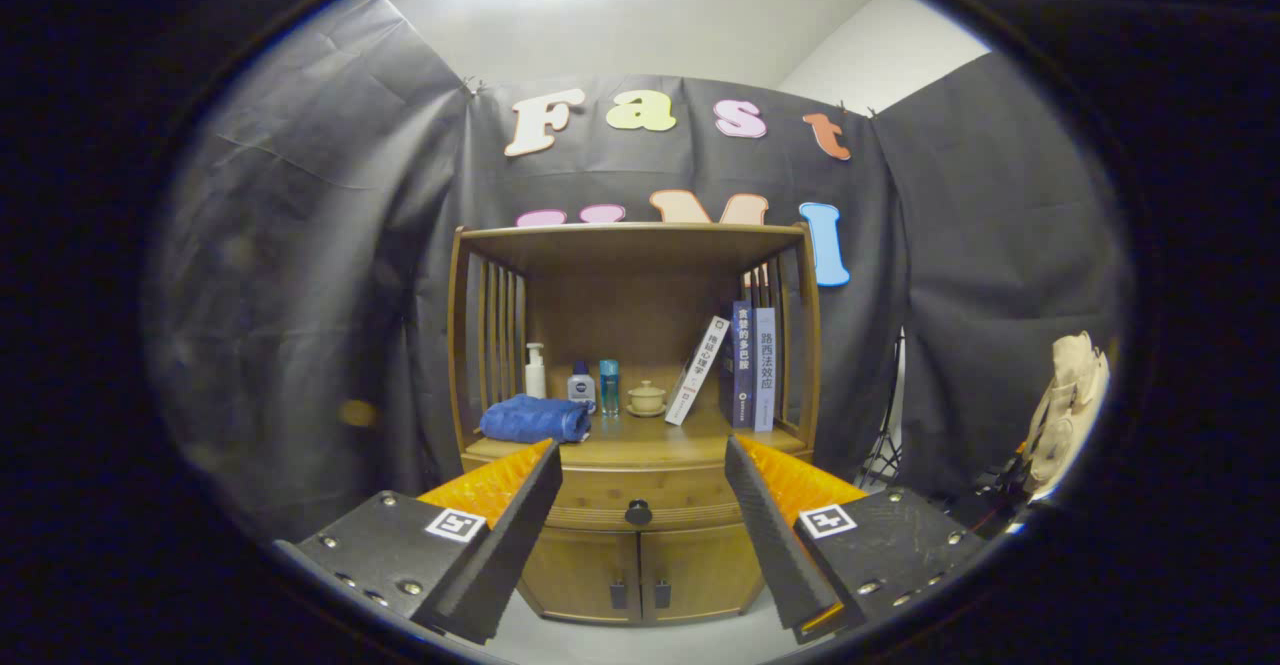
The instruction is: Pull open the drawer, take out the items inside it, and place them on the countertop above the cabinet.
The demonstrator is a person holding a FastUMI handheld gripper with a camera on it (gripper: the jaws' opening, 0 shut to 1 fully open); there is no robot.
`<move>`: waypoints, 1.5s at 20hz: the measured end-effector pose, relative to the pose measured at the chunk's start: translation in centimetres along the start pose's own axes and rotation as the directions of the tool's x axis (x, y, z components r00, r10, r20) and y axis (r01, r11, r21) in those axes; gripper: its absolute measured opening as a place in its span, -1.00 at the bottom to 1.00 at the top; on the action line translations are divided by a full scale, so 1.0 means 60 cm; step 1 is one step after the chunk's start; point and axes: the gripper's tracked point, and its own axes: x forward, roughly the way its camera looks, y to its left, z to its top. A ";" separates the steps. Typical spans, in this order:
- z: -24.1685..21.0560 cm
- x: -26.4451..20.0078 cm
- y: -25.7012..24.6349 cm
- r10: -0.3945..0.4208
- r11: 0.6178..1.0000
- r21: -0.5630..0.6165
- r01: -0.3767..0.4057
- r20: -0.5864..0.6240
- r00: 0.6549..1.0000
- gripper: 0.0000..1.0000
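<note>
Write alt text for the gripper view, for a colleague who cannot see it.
The gripper is open, its fingers framing the round dark knob of a shut drawer in a wooden cabinet. On the countertop above lie a folded blue towel, small bottles, a little lidded pot and books.

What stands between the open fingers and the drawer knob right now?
Nothing visible does. The gripper is open, and the drawer knob shows in the gap between its fingers, some way ahead. The blue towel lies higher, on the countertop.
</note>
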 end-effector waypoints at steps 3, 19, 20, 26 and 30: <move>-0.032 0.026 -0.014 -0.015 1.000 0.019 0.015 -0.010 1.000 0.96; -0.348 0.319 0.005 0.030 0.999 -0.008 -0.031 -0.145 0.989 0.96; -0.365 0.329 0.006 0.031 0.999 -0.012 -0.033 -0.156 0.987 0.96; -0.408 0.394 0.028 0.028 0.999 -0.039 -0.037 -0.192 0.981 0.13; -0.404 0.387 0.019 0.016 0.999 -0.038 -0.024 -0.198 0.980 -0.33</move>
